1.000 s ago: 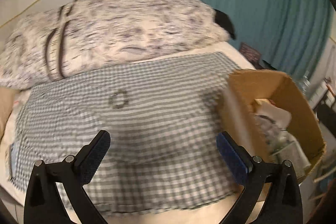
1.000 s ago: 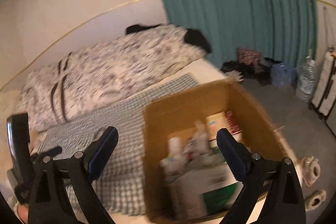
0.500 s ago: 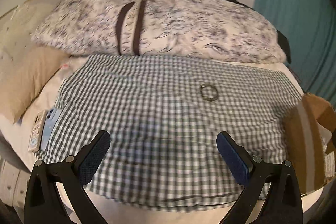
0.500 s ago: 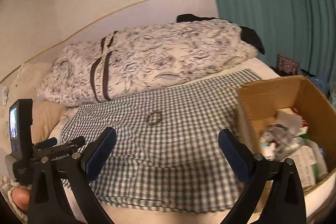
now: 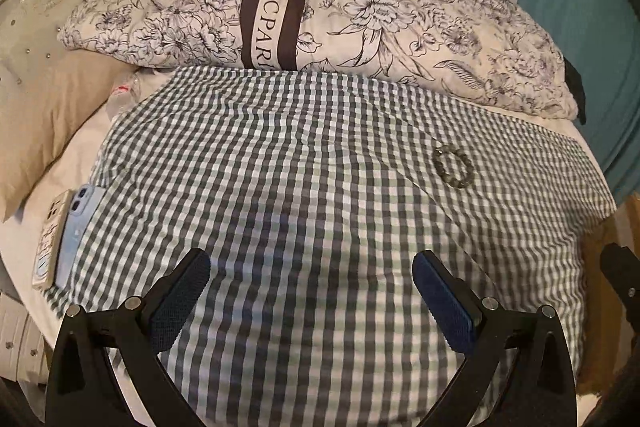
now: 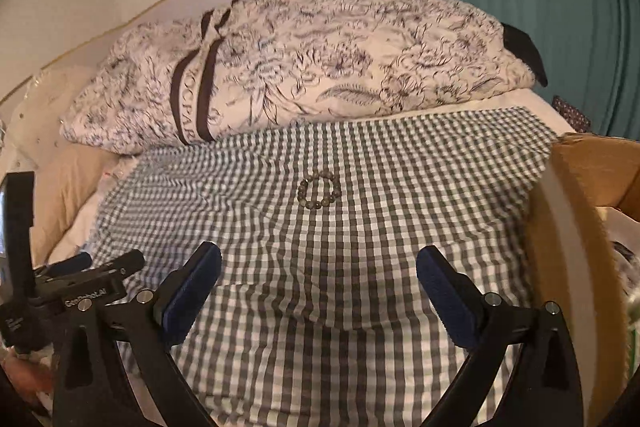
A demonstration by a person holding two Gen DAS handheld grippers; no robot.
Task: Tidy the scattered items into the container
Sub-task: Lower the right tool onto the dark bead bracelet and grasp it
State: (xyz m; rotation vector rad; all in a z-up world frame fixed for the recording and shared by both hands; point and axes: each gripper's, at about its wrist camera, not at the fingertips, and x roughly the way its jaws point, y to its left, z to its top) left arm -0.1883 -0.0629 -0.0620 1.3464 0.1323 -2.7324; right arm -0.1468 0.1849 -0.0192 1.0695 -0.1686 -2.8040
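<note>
A beaded bracelet lies alone on the green-and-white checked cloth that covers the bed. In the right wrist view it sits straight ahead of my open right gripper, some way beyond the fingertips. My left gripper is open too and holds nothing; the bracelet is ahead and to its right. The cardboard box stands at the cloth's right edge, with several items inside, mostly out of frame. Only a brown sliver of the box shows in the left wrist view.
A floral rolled duvet lies across the back of the bed. Two phones rest at the cloth's left edge, beside a beige pillow. A teal curtain hangs at the right. The left gripper's body shows low left.
Both views have swung left, away from the box and onto the bed. The bracelet now sits centred ahead of the right gripper; the box has slid to the right edge.
</note>
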